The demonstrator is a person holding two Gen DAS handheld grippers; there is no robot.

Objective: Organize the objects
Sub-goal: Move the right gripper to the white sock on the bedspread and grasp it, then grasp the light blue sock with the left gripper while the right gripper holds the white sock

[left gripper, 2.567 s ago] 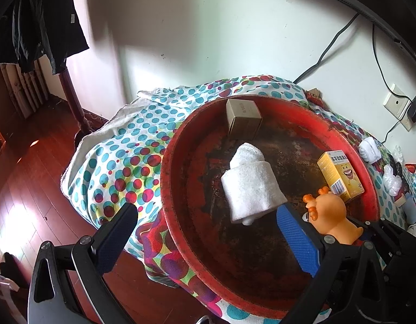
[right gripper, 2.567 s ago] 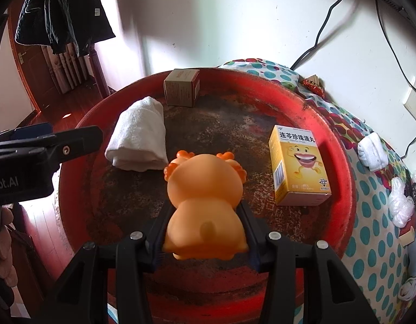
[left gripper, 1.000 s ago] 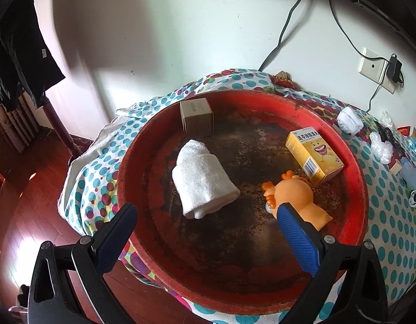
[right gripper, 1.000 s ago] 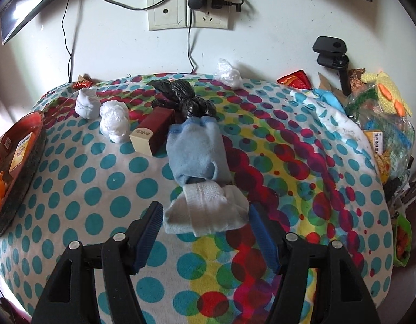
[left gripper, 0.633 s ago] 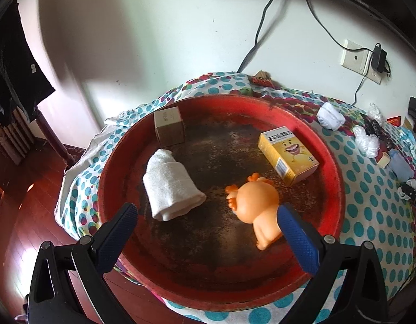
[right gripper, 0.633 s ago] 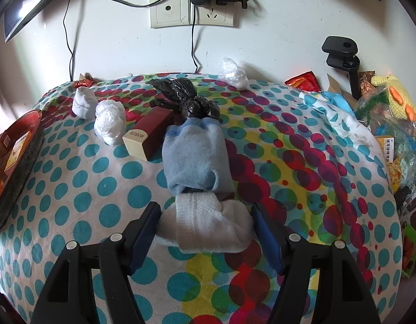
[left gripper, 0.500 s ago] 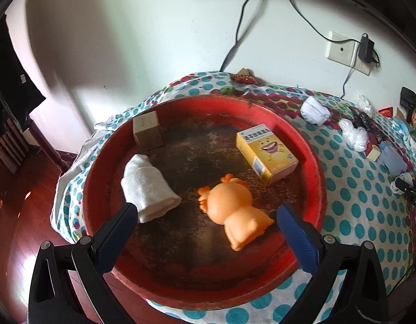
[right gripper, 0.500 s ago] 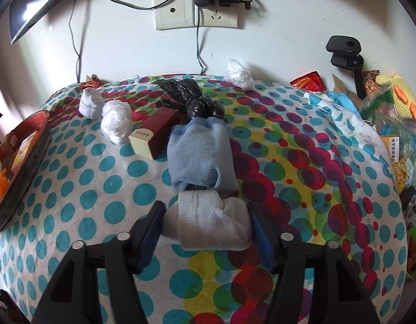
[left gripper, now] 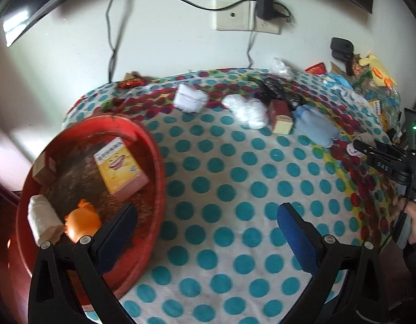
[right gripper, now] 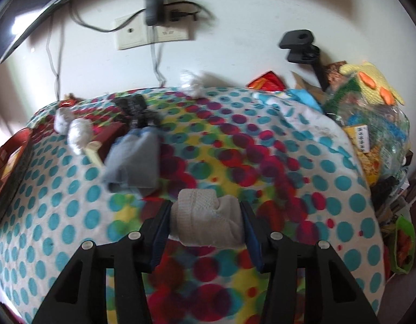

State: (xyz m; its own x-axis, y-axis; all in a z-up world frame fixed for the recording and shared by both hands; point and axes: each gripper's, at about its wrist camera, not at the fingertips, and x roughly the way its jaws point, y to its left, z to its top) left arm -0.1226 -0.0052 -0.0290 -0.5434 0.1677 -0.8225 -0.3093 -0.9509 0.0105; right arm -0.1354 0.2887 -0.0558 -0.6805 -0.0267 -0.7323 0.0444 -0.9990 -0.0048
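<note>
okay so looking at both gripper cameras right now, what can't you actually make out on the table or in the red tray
- White rolled cloth, right wrist view: its sides sit behind the right gripper pads, its underside is hidden.
- Blue cloth bundle, right wrist view: blurred, so its folds are unreadable.
- Orange toy, left wrist view: its lower part is hidden behind the left gripper finger.
- Yellow box in the red tray, left wrist view: print too small to read.

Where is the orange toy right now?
In the left wrist view, the orange toy lies in the red tray at lower left, between the white rolled towel and yellow box.
</note>
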